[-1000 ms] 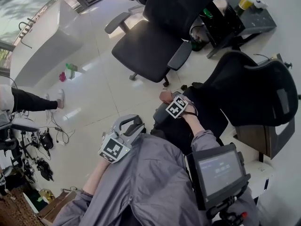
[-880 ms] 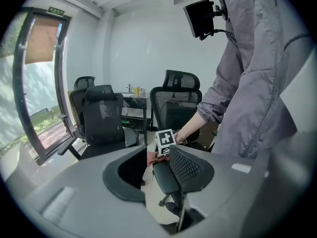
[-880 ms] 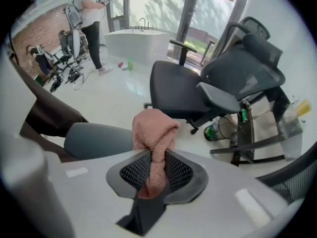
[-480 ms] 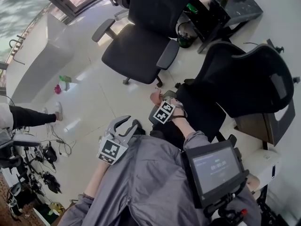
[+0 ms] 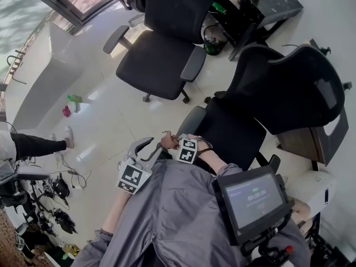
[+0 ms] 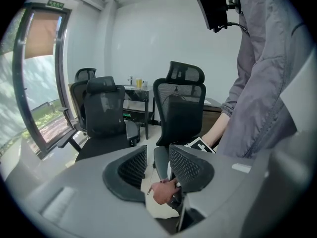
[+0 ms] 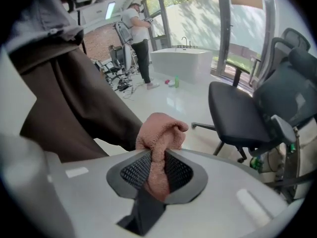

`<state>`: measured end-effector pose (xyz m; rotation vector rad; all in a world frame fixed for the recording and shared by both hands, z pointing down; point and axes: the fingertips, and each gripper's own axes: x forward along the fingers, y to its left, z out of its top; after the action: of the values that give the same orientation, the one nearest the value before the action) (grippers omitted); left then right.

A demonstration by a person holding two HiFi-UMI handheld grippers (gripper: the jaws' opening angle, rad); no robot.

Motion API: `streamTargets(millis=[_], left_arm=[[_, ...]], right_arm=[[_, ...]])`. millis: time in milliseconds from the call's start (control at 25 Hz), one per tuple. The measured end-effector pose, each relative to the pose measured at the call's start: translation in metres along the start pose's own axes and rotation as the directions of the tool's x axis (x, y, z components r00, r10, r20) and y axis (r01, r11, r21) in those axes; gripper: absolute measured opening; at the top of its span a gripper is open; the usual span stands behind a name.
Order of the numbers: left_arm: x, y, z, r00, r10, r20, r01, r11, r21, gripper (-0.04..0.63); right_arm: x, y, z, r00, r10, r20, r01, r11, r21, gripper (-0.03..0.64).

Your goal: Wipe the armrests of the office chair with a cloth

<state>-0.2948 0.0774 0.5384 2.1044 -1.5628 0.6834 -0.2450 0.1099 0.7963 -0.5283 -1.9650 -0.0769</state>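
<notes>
Premises: an office with a white glossy floor, glazed doors along one side and several black mesh chairs. The nearest office chair stands directly ahead of the operator. A second office chair stands beyond it, well apart.

Right gripper: the jaws are drawn narrow and clamped on a bunched pink cloth, which bulges out above the pads. In the head view the cloth sits off the front end of the nearest office chair's grey armrest, near it but apart. No contact with the pad is visible.

Left gripper: the jaws stand apart with nothing between the pads. It hangs just beside the right gripper, on the side away from the nearest office chair, and takes no part in the wipe.

Progress, as a judgement: the cloth is secured, so the preparatory step is done. The grey armrest shows no streak or damp mark, so whether it has been wiped cannot be told. The opposite armrest of that chair is largely hidden behind the seat and the operator, and appears outstanding. The cloth must be laid on a pad before wiping can proceed.
</notes>
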Motion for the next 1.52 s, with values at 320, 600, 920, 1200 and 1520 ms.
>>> streamTargets(millis=[320, 600, 920, 1200, 1520], left_arm=[[-0.006, 0.002, -0.003, 1.0, 0.011, 0.003, -0.011, 1.0, -0.01, 0.163], [-0.014, 0.007, -0.008, 0.999, 0.036, -0.003, -0.036, 0.999, -0.03, 0.163], [-0.013, 0.004, -0.007, 1.0, 0.023, 0.001, -0.023, 1.0, -0.018, 0.163], [-0.01, -0.004, -0.005, 1.0, 0.006, 0.01, -0.006, 1.0, -0.004, 0.163], [-0.013, -0.008, -0.006, 1.0, 0.004, 0.013, -0.004, 1.0, 0.001, 0.163]], right_arm=[[-0.026, -0.11, -0.048, 0.969, -0.22, -0.11, 0.235, 0.961, 0.144, 0.077], [-0.057, -0.2, -0.085, 0.882, -0.41, -0.23, 0.46, 0.855, 0.239, 0.077], [-0.03, -0.142, -0.053, 0.915, -0.354, -0.193, 0.384, 0.912, 0.144, 0.077], [-0.003, -0.051, -0.025, 0.967, -0.23, -0.112, 0.24, 0.967, 0.086, 0.075], [-0.004, -0.012, -0.016, 0.998, -0.055, -0.03, 0.057, 0.995, 0.08, 0.075]])
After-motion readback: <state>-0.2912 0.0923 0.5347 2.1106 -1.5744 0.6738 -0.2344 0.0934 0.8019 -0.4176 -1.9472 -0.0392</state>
